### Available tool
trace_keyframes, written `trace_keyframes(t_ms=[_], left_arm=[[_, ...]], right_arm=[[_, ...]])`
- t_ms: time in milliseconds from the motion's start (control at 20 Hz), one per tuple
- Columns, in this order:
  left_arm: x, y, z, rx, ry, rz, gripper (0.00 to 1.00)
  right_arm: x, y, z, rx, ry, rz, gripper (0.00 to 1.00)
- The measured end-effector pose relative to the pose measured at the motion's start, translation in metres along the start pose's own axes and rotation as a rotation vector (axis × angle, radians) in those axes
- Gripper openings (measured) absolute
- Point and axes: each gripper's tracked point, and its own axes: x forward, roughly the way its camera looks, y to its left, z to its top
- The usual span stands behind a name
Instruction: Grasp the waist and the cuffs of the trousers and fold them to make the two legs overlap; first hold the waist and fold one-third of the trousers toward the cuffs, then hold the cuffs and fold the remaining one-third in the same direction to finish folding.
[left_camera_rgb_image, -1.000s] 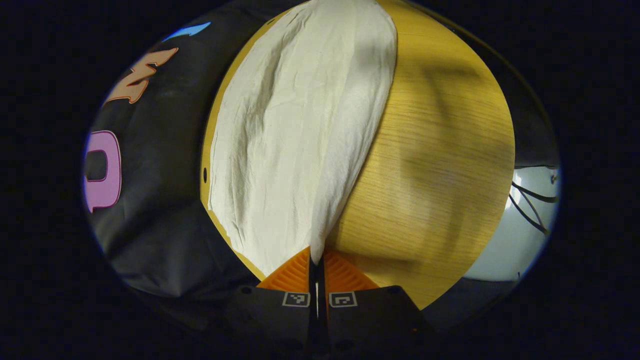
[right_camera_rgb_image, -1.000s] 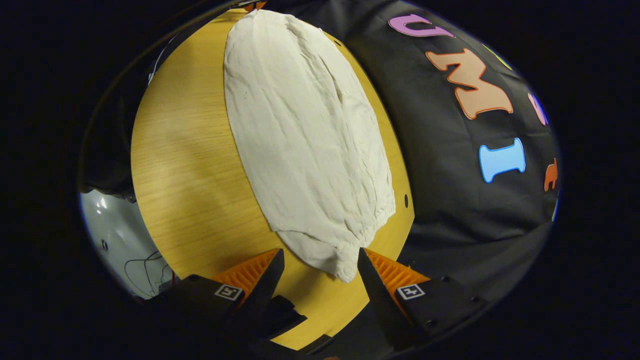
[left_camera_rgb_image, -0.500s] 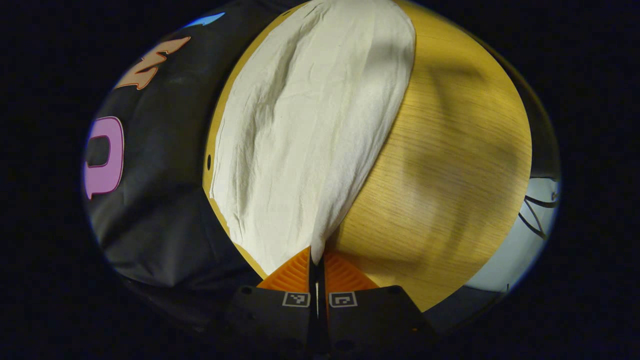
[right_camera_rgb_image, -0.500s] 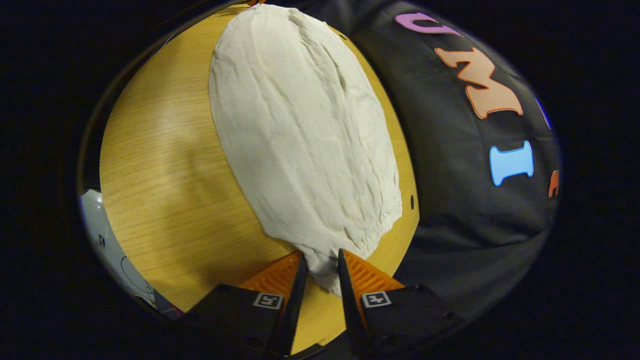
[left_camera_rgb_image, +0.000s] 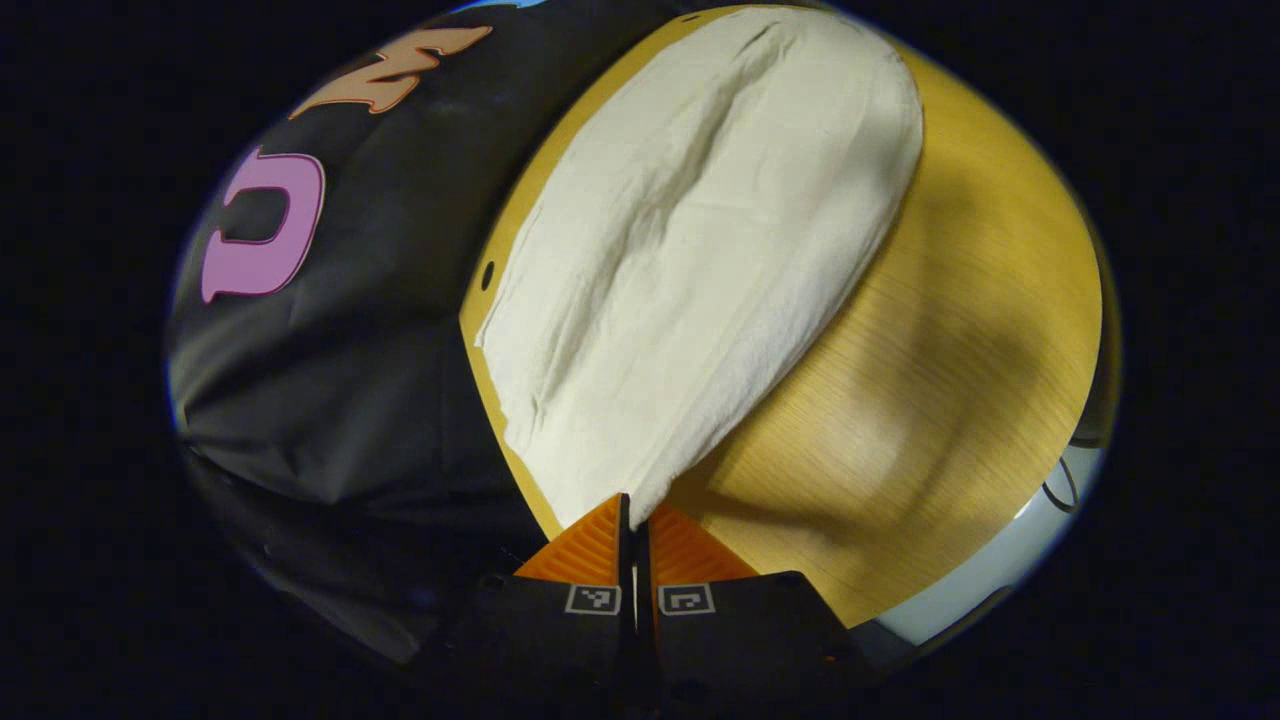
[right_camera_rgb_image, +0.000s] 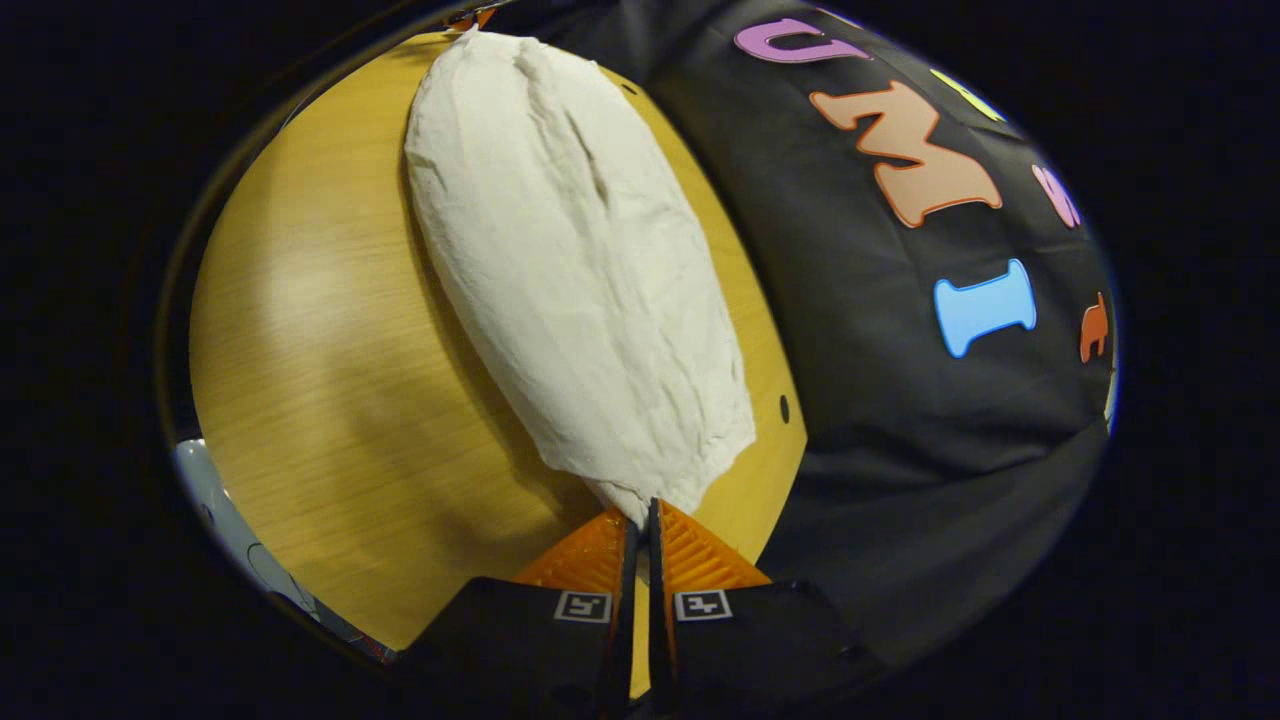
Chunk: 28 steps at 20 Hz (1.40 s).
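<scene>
Wooden tabletop (left_camera_rgb_image: 930, 370) carries pale trousers (left_camera_rgb_image: 700, 260); the left gripper (left_camera_rgb_image: 634, 520) and right gripper (right_camera_rgb_image: 640, 525) each pinch an end, apparently lifted slightly.

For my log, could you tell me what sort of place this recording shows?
Probably a staged recording booth, not a home: a black cloth wall hangs behind a wooden table, which holds white trousers pinched by both grippers.

Light wood-grain tabletop (left_camera_rgb_image: 930, 330) (right_camera_rgb_image: 330, 370), soft shadows across it; black cloth booth wall (left_camera_rgb_image: 370, 330) (right_camera_rgb_image: 900, 420) behind; pale glossy floor (left_camera_rgb_image: 985, 585) beyond near edge.
</scene>
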Motion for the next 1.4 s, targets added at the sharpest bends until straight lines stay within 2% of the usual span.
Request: trace_keyframes(t_ms=[400, 650, 850, 1050, 1400], left_arm=[[-0.013, 0.103, 0.044, -0.124, -0.041, 0.214, 0.00], [-0.016, 0.144, 0.062, -0.249, -0.101, 0.302, 0.00], [-0.013, 0.167, 0.079, -0.332, -0.152, 0.329, 0.00], [0.017, 0.212, 0.101, -0.429, -0.197, 0.344, 0.00], [0.068, 0.239, 0.142, -0.436, -0.262, 0.342, 0.00]], right_arm=[[0.012, -0.088, 0.031, 0.136, -0.073, -0.175, 0.08], [0.021, -0.126, 0.047, 0.323, -0.039, -0.282, 0.08], [0.034, -0.150, 0.062, 0.459, -0.001, -0.352, 0.07], [0.058, -0.168, 0.078, 0.521, 0.018, -0.399, 0.07], [0.115, -0.172, 0.097, 0.567, 0.060, -0.408, 0.07]])
